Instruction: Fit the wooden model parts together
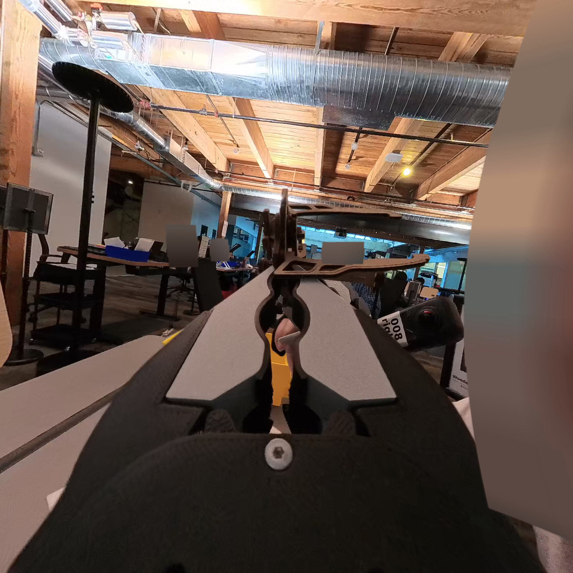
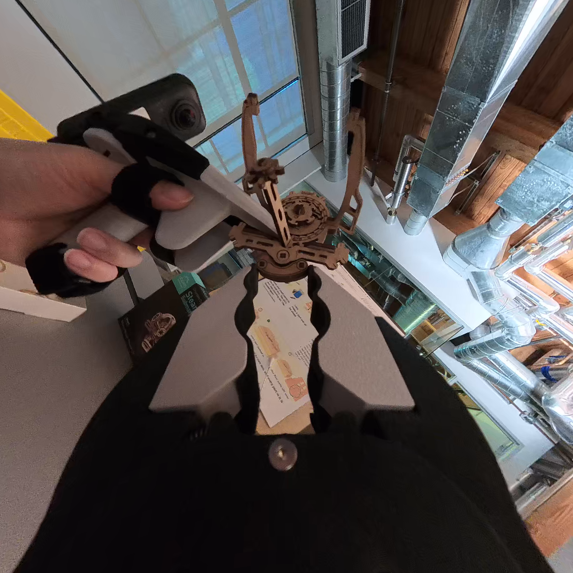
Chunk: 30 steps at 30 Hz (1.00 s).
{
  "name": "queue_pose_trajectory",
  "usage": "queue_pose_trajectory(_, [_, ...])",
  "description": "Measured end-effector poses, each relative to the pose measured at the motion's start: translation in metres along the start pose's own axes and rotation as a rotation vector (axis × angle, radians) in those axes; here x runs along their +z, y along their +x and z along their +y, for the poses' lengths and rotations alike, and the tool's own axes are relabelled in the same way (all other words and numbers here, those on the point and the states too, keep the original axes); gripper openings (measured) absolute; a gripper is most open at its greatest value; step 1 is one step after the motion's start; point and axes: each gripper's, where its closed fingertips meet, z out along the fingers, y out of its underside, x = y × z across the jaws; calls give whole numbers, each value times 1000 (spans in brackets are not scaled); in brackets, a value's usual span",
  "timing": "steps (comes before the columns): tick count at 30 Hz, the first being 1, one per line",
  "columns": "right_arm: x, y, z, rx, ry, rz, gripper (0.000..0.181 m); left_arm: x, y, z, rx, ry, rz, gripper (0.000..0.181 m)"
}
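A dark brown wooden model (image 2: 305, 214) with a gear ring, two long curved arms and a round base is held up in the air between both grippers. My right gripper (image 2: 282, 273) is shut on its round base from below. My left gripper (image 2: 270, 228) comes in from the left, its tips closed at the foot of a slotted wooden strip (image 2: 274, 201) that carries a small gear. In the left wrist view my left gripper (image 1: 283, 277) is shut on the model (image 1: 283, 235), whose two arms reach to the right. The right gripper's camera (image 1: 431, 319) shows beside it.
A person's hand (image 2: 62, 198) holds the left gripper. Below lie a printed instruction sheet (image 2: 279, 356), a dark kit box (image 2: 161, 316) and a white box (image 2: 31, 297) on the grey table (image 1: 62, 387). A yellow bin (image 2: 15, 117) stands at the left. A black floor lamp (image 1: 90, 186) stands beyond the table. Both grippers' tips are close together, under 4 cm apart.
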Motion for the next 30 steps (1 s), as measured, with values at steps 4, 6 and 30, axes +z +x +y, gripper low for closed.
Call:
queue_pose_trajectory(4, [1, 1, -3, 122, 35, -18, 30, 0, 1, -3, -19, 18, -2, 0])
queue_pose_trajectory(6, [-1, 0, -1, 26, 23, -14, 30, 1, 1, -1, -6, 2, -11, 0])
queue_pose_trajectory(30, [3, 5, -10, 223, 24, -43, 37, -17, -34, -16, -61, 106, -188, 0])
